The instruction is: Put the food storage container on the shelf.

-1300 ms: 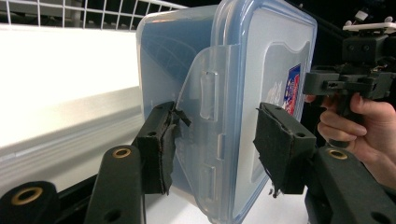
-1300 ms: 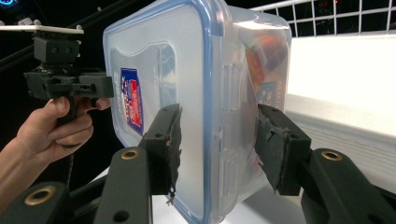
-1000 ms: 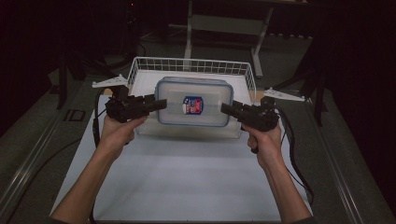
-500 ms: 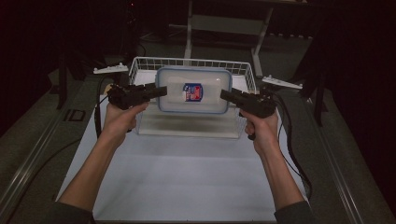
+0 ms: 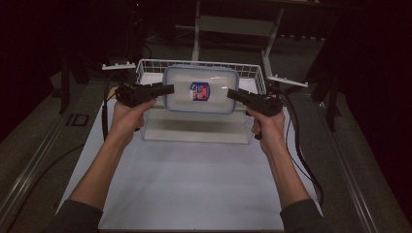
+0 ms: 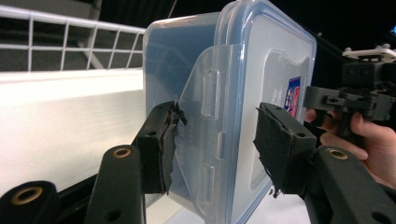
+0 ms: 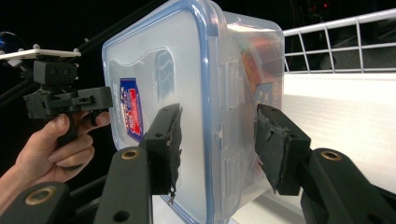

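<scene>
Two grippers, one box, and it's up in the air! The clear rectangular plastic storage box with a blue-rimmed snap lid (image 5: 201,89) hangs above the white wire basket (image 5: 145,68), carried between both hands over the white table mat (image 5: 194,179). The left gripper (image 5: 165,89) meets its left short end, the right gripper (image 5: 232,93) its right short end.

From the left gripper view, the black jaws stand partly open around the lid's edge and the folding latch flap (image 6: 205,140); one pad presses the box wall side, while the other sits just off the lid face, so I judge this a loose straddle, not a firm clamp. The right gripper view tells much the same: jaws partly open, spanning the rim and latch (image 7: 229,135), with slim gaps showing on both sides.

That's the worry. The box seems held mostly by the two grippers pushing inward against each other. If either hand eases outward, or one rises ahead of the other, the smooth plastic could slide off the pads and drop onto the basket rim. The latch flaps are hinged too, so a squeeze there might flip one instead of gripping. There's something orange inside (image 7: 257,56), and shifting contents could tip the balance.
</scene>
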Motion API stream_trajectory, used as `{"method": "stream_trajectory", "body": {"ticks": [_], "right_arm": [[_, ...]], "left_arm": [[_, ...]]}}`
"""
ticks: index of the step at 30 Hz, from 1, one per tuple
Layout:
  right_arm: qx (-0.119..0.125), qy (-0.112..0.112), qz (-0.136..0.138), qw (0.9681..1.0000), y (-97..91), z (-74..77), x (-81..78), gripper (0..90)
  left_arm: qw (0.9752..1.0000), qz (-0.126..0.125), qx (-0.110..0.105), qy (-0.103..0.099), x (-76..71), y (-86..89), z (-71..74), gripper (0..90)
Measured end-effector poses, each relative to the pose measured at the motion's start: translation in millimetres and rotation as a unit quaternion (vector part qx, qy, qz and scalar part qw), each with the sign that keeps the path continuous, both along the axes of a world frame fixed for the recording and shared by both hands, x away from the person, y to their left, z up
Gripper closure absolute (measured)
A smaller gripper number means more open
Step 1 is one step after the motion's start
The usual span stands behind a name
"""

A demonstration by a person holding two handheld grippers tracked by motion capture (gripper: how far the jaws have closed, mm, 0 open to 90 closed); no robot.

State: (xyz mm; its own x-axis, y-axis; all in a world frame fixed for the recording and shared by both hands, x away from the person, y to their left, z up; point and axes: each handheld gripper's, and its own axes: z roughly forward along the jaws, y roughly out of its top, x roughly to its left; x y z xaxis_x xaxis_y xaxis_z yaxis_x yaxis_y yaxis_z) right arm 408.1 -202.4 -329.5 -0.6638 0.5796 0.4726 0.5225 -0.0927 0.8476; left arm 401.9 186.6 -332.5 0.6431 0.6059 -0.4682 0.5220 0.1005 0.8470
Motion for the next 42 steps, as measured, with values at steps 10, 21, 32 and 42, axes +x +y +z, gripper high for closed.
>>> {"method": "stream_trajectory", "body": {"ticks": [10, 21, 32, 42], "right_arm": [[0.014, 0.012, -0.016, 0.9997, 4.5, -3.8, 8.0, 51.4], [-0.012, 0.025, -0.048, 0.9985, 10.1, -4.7, 17.0, 53.1], [-0.002, 0.027, -0.079, 0.9965, 14.4, -8.4, 19.3, 43.9], [-0.051, -0.029, -0.067, 0.9960, 2.3, 2.9, 3.2, 45.7]], "left_arm": [[0.9993, 0.034, -0.015, 0.008, 6.3, -0.3, -0.2, 48.5], [0.9969, 0.073, -0.024, 0.016, 13.6, -3.6, -2.9, 46.5], [0.9898, 0.139, 0.029, 0.001, 17.6, -7.6, -0.6, 55.9], [0.9894, 0.120, 0.070, -0.044, -4.2, -2.7, 11.1, 55.5]]}}
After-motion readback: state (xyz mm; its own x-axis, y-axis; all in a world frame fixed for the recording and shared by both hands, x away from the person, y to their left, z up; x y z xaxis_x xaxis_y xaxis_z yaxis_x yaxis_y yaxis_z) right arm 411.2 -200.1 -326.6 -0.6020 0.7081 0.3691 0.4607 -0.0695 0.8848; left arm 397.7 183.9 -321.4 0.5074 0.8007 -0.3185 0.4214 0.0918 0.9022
